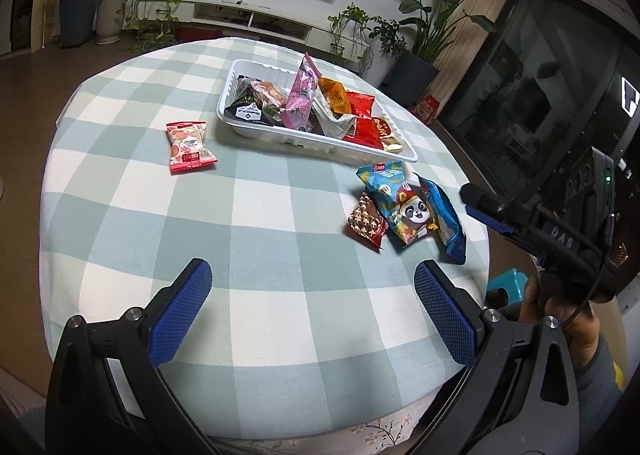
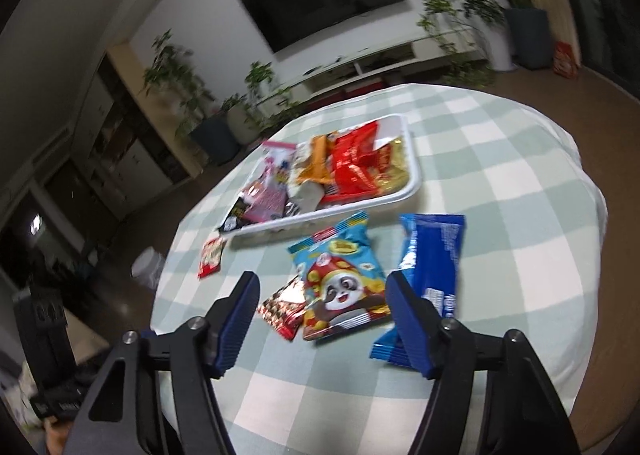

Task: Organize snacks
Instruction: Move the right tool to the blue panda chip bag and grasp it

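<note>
A white tray [image 1: 248, 131] holding several snack packets sits at the far side of the checked table; it also shows in the right wrist view [image 2: 414, 179]. Loose on the cloth lie a red-and-white packet [image 1: 188, 147], a blue panda packet [image 1: 408, 207], a small red-brown packet [image 1: 366, 221] and a dark blue packet [image 1: 448, 219]. In the right wrist view the panda packet [image 2: 340, 279], the red-brown packet [image 2: 282, 309] and the blue packet [image 2: 434, 263] lie just ahead of my open, empty right gripper [image 2: 322, 321]. My left gripper [image 1: 312, 295] is open and empty over the near cloth.
The table [image 1: 280, 315] is round with a green-and-white checked cloth and edges close on all sides. My right gripper [image 1: 486, 207] hangs off the table's right edge in the left wrist view. Potted plants [image 1: 424, 15], a TV and a low cabinet stand behind.
</note>
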`<state>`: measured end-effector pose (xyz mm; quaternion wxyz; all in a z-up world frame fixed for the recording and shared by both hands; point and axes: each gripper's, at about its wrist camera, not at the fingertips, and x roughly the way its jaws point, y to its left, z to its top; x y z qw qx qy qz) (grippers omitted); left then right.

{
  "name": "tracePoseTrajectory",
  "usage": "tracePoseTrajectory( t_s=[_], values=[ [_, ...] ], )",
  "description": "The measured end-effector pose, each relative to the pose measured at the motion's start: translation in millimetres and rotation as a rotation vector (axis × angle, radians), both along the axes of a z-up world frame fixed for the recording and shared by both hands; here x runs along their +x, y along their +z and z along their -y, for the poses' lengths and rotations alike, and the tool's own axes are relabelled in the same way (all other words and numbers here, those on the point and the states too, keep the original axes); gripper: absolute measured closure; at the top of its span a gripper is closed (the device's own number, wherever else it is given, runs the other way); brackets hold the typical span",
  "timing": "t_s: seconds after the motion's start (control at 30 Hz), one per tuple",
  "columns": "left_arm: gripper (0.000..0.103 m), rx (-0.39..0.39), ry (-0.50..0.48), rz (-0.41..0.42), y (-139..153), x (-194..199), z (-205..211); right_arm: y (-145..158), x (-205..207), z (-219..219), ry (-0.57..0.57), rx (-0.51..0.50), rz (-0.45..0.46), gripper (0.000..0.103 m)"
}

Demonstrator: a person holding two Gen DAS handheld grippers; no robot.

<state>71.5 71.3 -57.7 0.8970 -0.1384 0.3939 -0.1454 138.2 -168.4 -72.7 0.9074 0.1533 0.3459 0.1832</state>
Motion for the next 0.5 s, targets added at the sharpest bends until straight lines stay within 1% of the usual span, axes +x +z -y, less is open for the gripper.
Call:
tracePoseTrajectory(
  t_s=[0.1,0.13,0.27,0.4,0.5],
  values=[
    [0.0,0.008,0.012,-0.002,2,4,-7,-1,5,-15,0.033,-0.074,-0.017,0.038],
    [0.0,0.016,0.018,-0.004,4,6,-9,-2,7,-18,0.037,-0.093,-0.026,0.041],
    [0.0,0.032,0.062,0.014,14,15,-26,-12,28,-32,0.061,-0.205,-0.095,0.046],
    [0.0,0.031,0.092,0.015,17,21,-40,-19,52,-41,0.075,-0.285,-0.158,0.046],
    [0.0,0.024,0.104,0.0,11,23,-45,-20,67,-45,0.063,-0.341,-0.158,0.046]
  ],
)
